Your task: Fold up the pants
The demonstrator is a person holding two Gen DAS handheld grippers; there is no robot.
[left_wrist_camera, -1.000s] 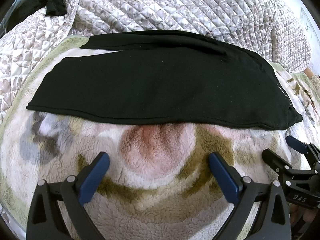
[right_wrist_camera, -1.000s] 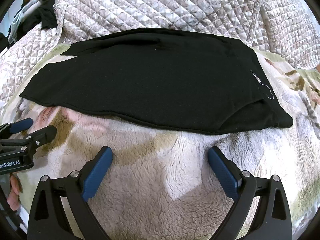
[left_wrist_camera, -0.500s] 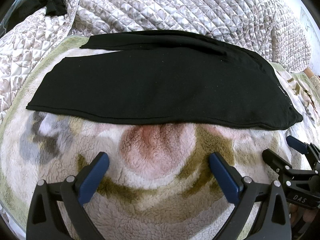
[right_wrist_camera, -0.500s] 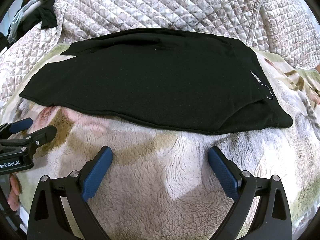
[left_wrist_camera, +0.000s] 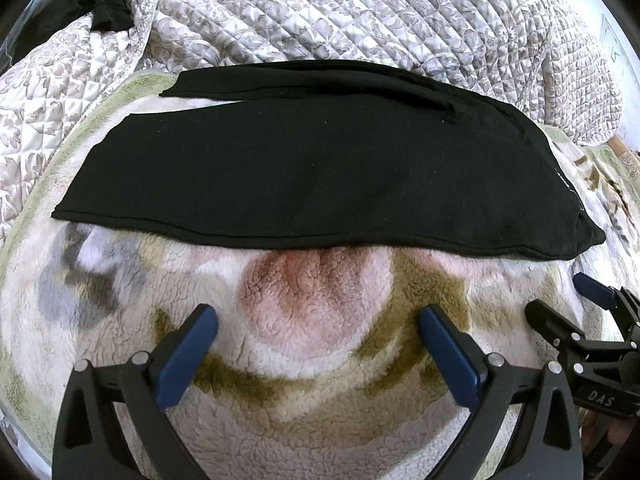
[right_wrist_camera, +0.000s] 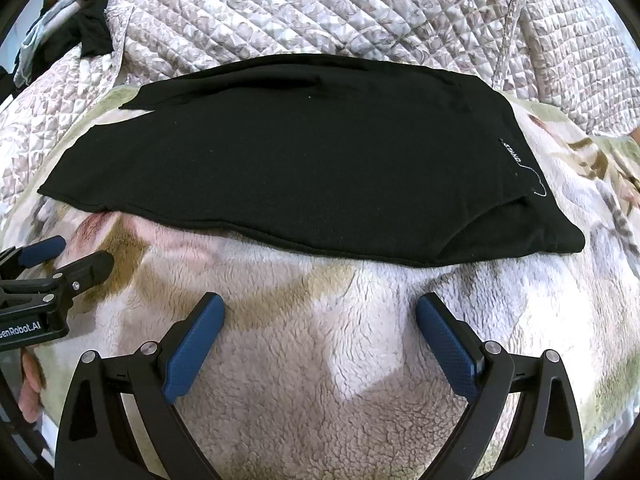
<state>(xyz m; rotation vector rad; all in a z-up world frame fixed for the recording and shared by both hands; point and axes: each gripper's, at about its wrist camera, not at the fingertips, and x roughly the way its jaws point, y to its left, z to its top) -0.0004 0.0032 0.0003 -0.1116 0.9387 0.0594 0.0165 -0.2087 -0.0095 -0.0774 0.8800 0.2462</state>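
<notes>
Black pants (left_wrist_camera: 312, 168) lie flat on a fleece blanket, folded lengthwise with one leg over the other, waistband at the right and leg ends at the left. They also show in the right wrist view (right_wrist_camera: 304, 160), with a small white label near the waistband. My left gripper (left_wrist_camera: 318, 320) is open and empty, hovering above the blanket just in front of the pants' near edge. My right gripper (right_wrist_camera: 320, 312) is open and empty, also short of the near edge, toward the waistband end. Each gripper shows at the side of the other's view.
The fleece blanket (left_wrist_camera: 312, 380) with pink, olive and grey patches covers the bed. A quilted floral bedspread (left_wrist_camera: 360, 20) rises behind the pants. Dark clothing (right_wrist_camera: 88, 28) lies at the far left corner.
</notes>
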